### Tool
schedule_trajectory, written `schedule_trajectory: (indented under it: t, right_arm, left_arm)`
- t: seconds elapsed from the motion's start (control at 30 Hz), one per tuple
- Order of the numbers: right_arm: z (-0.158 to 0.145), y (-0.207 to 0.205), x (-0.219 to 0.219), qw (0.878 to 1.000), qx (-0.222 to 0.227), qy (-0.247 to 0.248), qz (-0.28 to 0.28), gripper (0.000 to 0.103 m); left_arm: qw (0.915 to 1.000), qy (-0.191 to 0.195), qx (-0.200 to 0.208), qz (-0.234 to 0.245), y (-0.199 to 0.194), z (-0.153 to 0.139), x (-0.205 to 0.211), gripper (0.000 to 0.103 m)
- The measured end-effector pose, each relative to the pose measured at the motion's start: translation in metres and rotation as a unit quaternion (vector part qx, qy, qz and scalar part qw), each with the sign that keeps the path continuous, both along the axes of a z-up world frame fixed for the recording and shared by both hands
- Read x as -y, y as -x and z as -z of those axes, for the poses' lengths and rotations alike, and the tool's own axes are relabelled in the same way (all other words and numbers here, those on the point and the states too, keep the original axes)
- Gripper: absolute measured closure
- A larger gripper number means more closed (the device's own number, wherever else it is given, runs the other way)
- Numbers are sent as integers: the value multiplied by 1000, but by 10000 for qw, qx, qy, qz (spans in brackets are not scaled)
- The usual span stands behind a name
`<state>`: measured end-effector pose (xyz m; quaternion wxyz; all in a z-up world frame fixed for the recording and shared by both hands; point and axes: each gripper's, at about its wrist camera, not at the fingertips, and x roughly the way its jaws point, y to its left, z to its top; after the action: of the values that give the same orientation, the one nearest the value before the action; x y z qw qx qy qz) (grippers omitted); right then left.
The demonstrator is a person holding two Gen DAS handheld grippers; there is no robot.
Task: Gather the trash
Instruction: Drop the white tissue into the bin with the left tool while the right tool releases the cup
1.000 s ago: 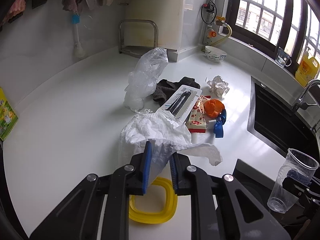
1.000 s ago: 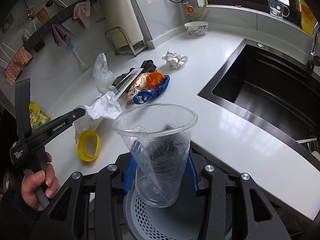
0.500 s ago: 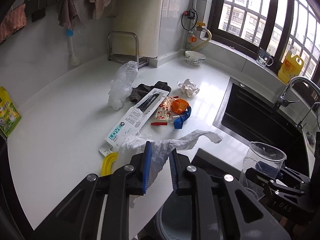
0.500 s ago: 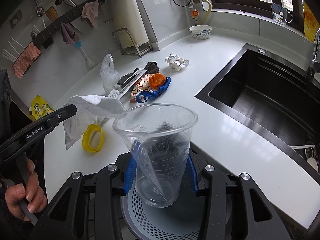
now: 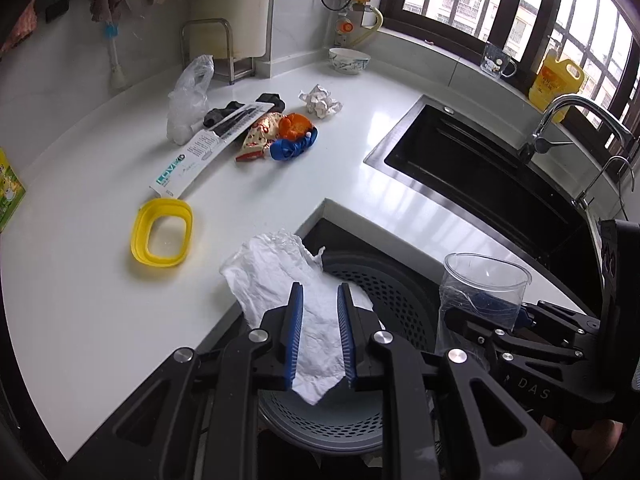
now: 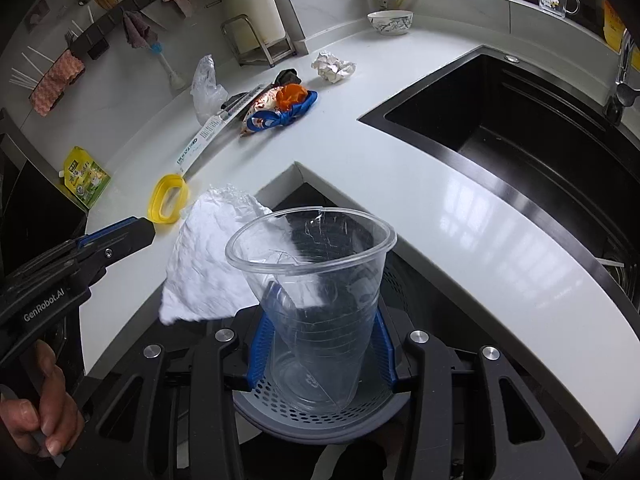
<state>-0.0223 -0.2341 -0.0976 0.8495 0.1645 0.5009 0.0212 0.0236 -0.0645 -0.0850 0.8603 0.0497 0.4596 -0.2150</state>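
Observation:
My left gripper (image 5: pixel 319 300) is shut on a crumpled white paper towel (image 5: pixel 280 276), which hangs over the counter corner and the rim of a grey perforated bin (image 5: pixel 384 300). From the right wrist view the same towel (image 6: pixel 208 264) dangles from the left gripper (image 6: pixel 140 228) at the left. My right gripper (image 6: pixel 320 316) is shut on a clear plastic cup (image 6: pixel 316 280), held upright above the bin (image 6: pixel 320 420). In the left wrist view the cup (image 5: pixel 480 292) shows at the right. More trash lies on the white counter (image 5: pixel 80 280): a yellow ring (image 5: pixel 162 232), a long box (image 5: pixel 208 148), wrappers (image 5: pixel 280 136), crumpled paper (image 5: pixel 320 100).
A black sink (image 5: pixel 480 168) with taps (image 5: pixel 560 120) takes up the right side. A clear plastic bag (image 5: pixel 188 96), a bowl (image 5: pixel 349 60), a metal rack (image 5: pixel 208 48) and a yellow-green packet (image 6: pixel 86 176) stand around the counter. A person's hand (image 6: pixel 36 412) grips the left tool's handle.
The left gripper has carried the paper towel off the counter, back toward the bin, uncovering the yellow ring. The right gripper with the cup has dropped a little over the bin.

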Motion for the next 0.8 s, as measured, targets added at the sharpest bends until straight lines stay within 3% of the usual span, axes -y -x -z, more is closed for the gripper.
schedule_trajectory:
  t: [0.43, 0.73, 0.77, 0.8]
  right_arm:
    - [87, 7, -3, 9954, -893, -211, -270, 61]
    - [103, 3, -5, 9942, -958, -257, -407, 60]
    - [103, 3, -5, 9941, -967, -274, -418, 59]
    - [104, 2, -5, 9939, -976, -291, -427, 51]
  left_arm:
    - [9971, -280, -653, -267, 12, 74, 11, 85]
    - [9941, -365, -817, -612, 14, 87, -2, 80]
    - [9939, -363, -820, -639, 13, 87, -4, 77]
    - [9938, -358, -819, -667, 14, 87, -5, 74]
